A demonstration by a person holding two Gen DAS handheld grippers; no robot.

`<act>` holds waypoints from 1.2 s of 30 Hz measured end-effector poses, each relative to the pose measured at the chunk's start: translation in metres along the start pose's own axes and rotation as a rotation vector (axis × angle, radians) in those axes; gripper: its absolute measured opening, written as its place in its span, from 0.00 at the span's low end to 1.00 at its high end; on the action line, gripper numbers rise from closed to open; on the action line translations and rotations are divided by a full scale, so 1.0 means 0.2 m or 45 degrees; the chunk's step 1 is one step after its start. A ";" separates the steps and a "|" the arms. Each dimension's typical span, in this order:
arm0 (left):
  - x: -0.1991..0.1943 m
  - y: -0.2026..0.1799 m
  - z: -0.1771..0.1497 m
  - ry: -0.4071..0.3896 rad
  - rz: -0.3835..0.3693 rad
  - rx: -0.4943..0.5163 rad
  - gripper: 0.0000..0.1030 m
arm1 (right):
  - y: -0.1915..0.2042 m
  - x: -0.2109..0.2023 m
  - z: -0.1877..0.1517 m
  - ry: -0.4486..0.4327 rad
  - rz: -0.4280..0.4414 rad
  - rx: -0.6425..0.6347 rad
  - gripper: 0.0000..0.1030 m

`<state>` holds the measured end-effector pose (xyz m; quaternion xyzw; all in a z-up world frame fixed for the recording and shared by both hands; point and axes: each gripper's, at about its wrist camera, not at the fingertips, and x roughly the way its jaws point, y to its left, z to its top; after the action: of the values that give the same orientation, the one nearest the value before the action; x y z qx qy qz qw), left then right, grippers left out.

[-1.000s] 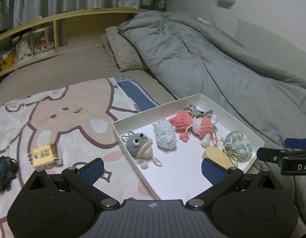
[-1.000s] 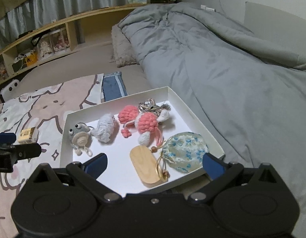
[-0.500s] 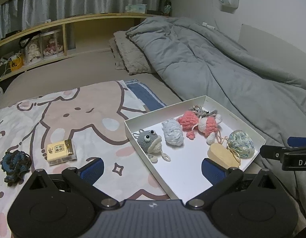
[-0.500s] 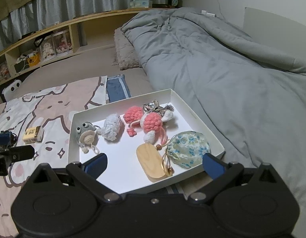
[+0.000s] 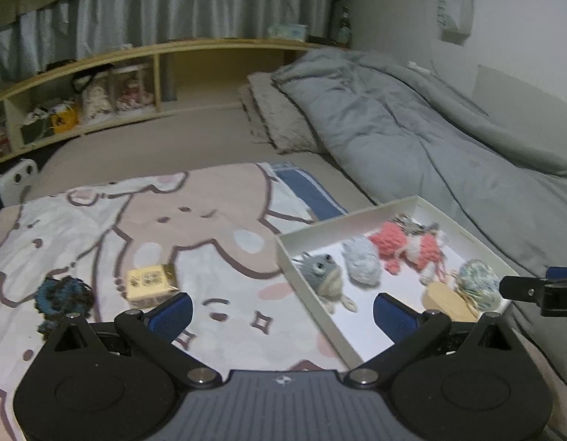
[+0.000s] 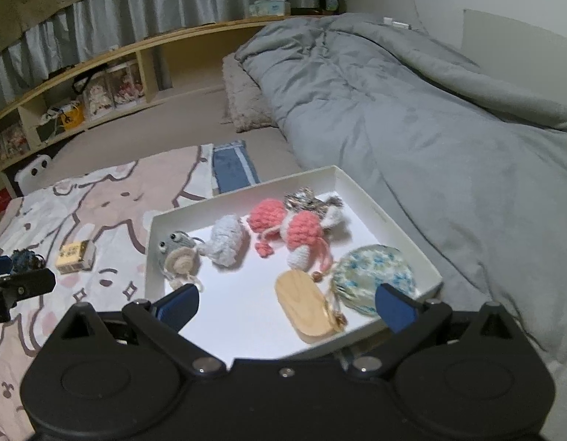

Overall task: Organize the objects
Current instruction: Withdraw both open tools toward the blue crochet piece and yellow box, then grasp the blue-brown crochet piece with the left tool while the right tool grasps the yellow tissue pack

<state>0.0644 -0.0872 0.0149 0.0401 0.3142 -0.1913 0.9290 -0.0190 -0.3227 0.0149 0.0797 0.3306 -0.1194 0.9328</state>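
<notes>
A shallow white box lies on the bed, half on the cartoon-print blanket and half against the grey duvet. Inside it, along the far side, sit a grey crocheted frog in the left corner, a pale blue crocheted toy just beside it, and a pink-and-white crocheted toy with a tangle of silver keychain at its far end. Toward the near right corner lie an oval wooden tag and a floral drawstring pouch, touching each other by their cord.

Outside the box, on the blanket to its left, rests a small yellow box, and farther toward the blanket's left edge a dark blue crocheted bundle, well apart from the white box.

The left gripper hangs above the blanket near the white box's left wall, its blue-padded fingers spread wide with nothing between them. The right gripper hangs above the near edge of the white box, fingers likewise spread wide and empty, the wooden tag lying between and beyond them.

Beyond the blanket lie a fuzzy beige pillow, a wooden shelf with small clutter in its compartments, and grey curtains above.
</notes>
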 end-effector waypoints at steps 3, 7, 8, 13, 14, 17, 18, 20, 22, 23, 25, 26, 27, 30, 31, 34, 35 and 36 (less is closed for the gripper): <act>0.00 0.06 0.00 -0.018 0.041 -0.022 1.00 | 0.04 0.02 0.02 -0.020 0.041 0.007 1.00; 0.00 0.17 0.01 -0.037 0.106 -0.077 1.00 | 0.12 0.07 0.05 -0.044 0.075 0.005 1.00; -0.01 0.20 0.01 -0.046 0.129 -0.091 1.00 | 0.14 0.08 0.06 -0.051 0.081 0.000 1.00; -0.03 0.32 0.03 -0.092 0.200 -0.129 1.00 | 0.27 0.15 0.09 -0.064 0.136 -0.028 1.00; -0.03 0.35 0.03 -0.099 0.215 -0.138 1.00 | 0.30 0.16 0.09 -0.064 0.146 -0.033 1.00; -0.04 0.42 0.03 -0.118 0.256 -0.162 1.00 | 0.40 0.20 0.09 -0.067 0.180 -0.054 1.00; -0.03 0.45 0.03 -0.123 0.269 -0.168 1.00 | 0.43 0.22 0.09 -0.069 0.191 -0.061 1.00; -0.03 0.51 0.03 -0.130 0.302 -0.185 1.00 | 0.51 0.24 0.09 -0.073 0.215 -0.078 1.00; -0.01 0.56 0.03 -0.140 0.335 -0.203 1.00 | 0.58 0.26 0.09 -0.075 0.239 -0.096 1.00; -0.01 0.59 0.02 -0.143 0.350 -0.214 1.00 | 0.62 0.27 0.09 -0.077 0.254 -0.108 1.00; 0.01 0.64 0.03 -0.143 0.374 -0.232 1.00 | 0.70 0.29 0.08 -0.087 0.279 -0.131 1.00; 0.02 0.67 0.02 -0.145 0.389 -0.245 1.00 | 0.74 0.30 0.07 -0.091 0.289 -0.138 1.00; 0.03 0.70 0.02 -0.148 0.401 -0.255 1.00 | 0.77 0.32 0.07 -0.092 0.301 -0.141 1.00; 0.06 0.78 0.02 -0.157 0.437 -0.293 1.00 | 0.87 0.37 0.06 -0.092 0.331 -0.128 1.00; 0.06 0.81 0.02 -0.160 0.448 -0.305 1.00 | 0.90 0.39 0.05 -0.092 0.336 -0.121 1.00; 0.09 0.88 0.02 -0.162 0.477 -0.337 1.00 | 0.99 0.46 0.04 -0.090 0.341 -0.107 1.00; 0.10 0.91 0.01 -0.159 0.486 -0.346 1.00 | 1.02 0.49 0.03 -0.085 0.340 -0.104 1.00; 0.12 0.93 0.01 -0.157 0.494 -0.352 1.00 | 1.05 0.52 0.02 -0.084 0.339 -0.100 1.00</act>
<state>0.1530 0.0772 -0.0065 -0.0395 0.2666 0.0334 0.9624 0.1195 -0.1393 -0.0342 0.0825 0.2908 0.0158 0.9531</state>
